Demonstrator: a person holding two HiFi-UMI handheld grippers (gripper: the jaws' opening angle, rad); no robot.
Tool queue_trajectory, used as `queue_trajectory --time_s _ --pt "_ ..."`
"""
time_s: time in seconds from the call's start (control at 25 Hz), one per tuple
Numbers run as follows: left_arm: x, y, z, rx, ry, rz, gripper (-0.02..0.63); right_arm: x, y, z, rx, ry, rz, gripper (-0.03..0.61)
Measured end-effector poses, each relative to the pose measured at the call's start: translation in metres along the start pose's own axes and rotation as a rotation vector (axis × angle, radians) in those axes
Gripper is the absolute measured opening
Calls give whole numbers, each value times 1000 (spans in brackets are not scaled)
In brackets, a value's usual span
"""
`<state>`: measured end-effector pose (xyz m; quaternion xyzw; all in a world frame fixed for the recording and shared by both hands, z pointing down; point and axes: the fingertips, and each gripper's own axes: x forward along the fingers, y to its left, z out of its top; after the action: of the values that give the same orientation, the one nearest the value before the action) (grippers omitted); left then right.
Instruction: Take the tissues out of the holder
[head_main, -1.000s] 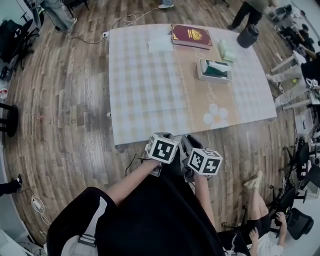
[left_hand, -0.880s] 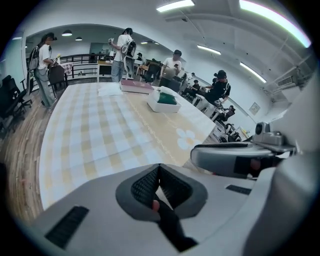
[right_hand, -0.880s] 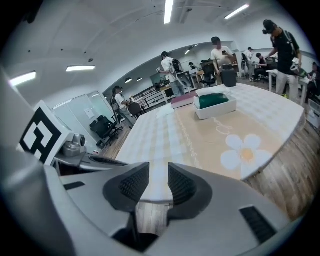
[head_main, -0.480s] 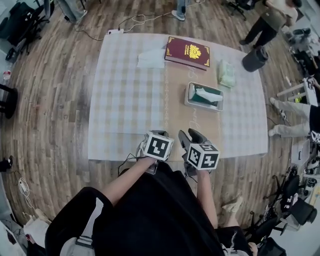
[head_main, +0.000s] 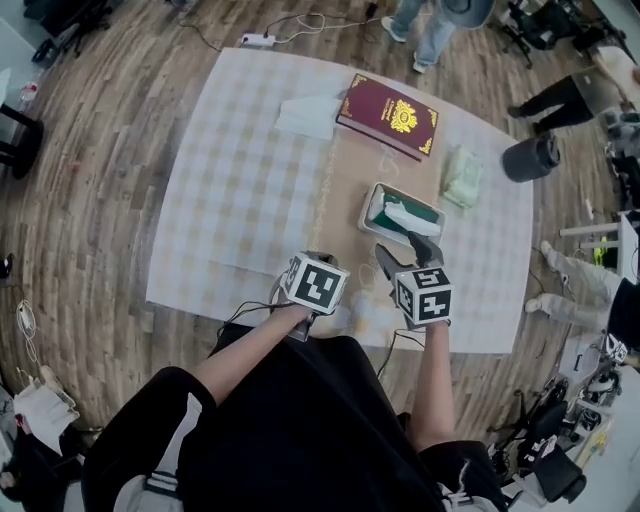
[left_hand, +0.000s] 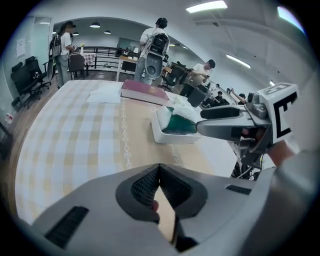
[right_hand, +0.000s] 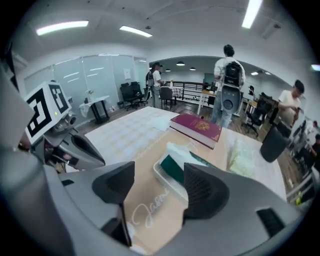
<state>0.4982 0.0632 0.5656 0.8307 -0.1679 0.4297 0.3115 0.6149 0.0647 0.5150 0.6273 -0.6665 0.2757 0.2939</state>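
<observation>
Tissues (head_main: 405, 214) are our aim. They lie on the checked table (head_main: 230, 190), toward 4 o'clock of its centre, in the white holder (head_main: 368, 205), with one sheet standing up, ready to pinch. At the holder's 6 o'clock our right gripper (head_main: 405, 252) has just been spreading its jaws for that sheet, with nothing between them. Our left gripper (left_hand: 159, 172) is clenched on nothing and looks idle.
</observation>
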Motion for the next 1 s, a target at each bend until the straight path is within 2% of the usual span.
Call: queue_trajectory --time_s 0.2,0.44,0.76,1.0 --pt "12 1 7 -49 4 19 0 14 -31 10 -285 36 -31 328" --pt "21 15 13 -99 16 47 0 55 -72 4 -592 193 -3 339" --pt "18 30 -1 -167 9 76 0 83 -80 -33 -787 367 37 347" --pt "21 41 7 -204 17 83 0 108 -92 -38 -870 449 27 347"
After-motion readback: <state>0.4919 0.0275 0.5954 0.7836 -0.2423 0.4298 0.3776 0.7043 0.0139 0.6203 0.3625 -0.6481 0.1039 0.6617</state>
